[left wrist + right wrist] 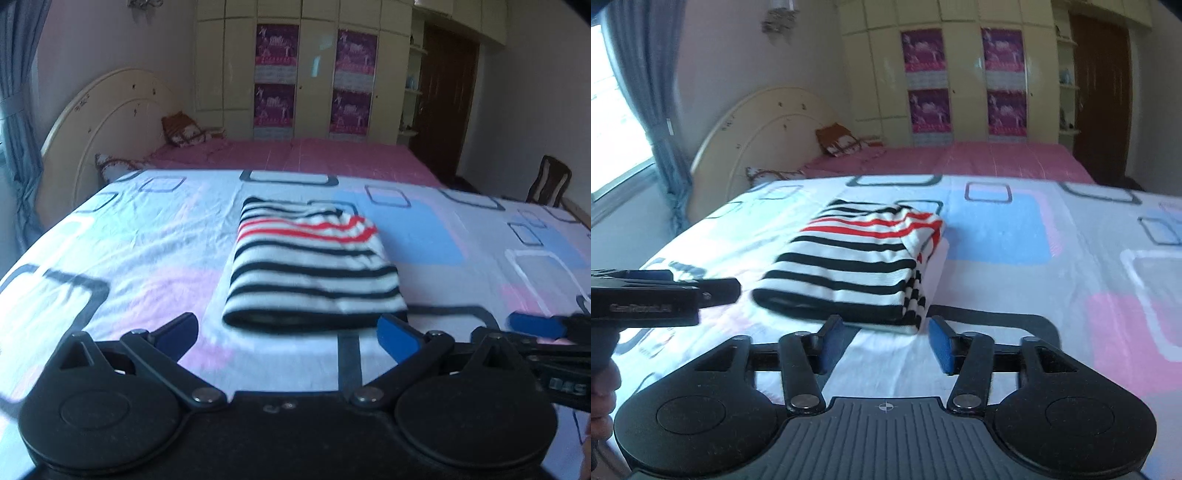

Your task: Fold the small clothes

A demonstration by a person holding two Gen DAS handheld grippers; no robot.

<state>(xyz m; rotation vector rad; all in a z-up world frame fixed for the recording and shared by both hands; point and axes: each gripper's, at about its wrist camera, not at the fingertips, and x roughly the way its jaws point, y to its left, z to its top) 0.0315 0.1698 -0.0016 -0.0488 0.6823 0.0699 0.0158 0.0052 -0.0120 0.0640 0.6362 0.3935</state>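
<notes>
Folded white knit garment with black stripes and a band of red stripes [314, 262] lies flat on the bed sheet printed with pink and blue blocks and black rounded squares [110, 236] — roughly centre of both views, folded edge toward the cameras. In the right wrist view the same garment [849, 266] shows stacked layers at its 3 o'clock side.

Left gripper [288, 332] — black, blue-padded fingers, jaws spread wide, nothing between them. It sits just short of the garment's near edge at 6 o'clock; the right-hand pad [397, 334] overlaps the garment's near corner in the picture, contact cannot be told. Seen from the right wrist view, the left gripper [735, 286] pokes in from 9 o'clock, beside the garment's left near corner, side-on there.

Right gripper [886, 339] — jaws also spread, holding nothing, near the garment's near right corner at 6 o'clock; not touching as far as visible. In the left wrist view its blue tip [535, 325] enters from 3 o'clock, low over the sheet.

Background at 12 o'clock: pink checked bedding [295, 155], cream arched headboard [103, 125] at 10 o'clock, cream wardrobe with purple posters [314, 74], dark wooden door [447, 103] at 2 o'clock, blue-grey curtain [653, 110].
</notes>
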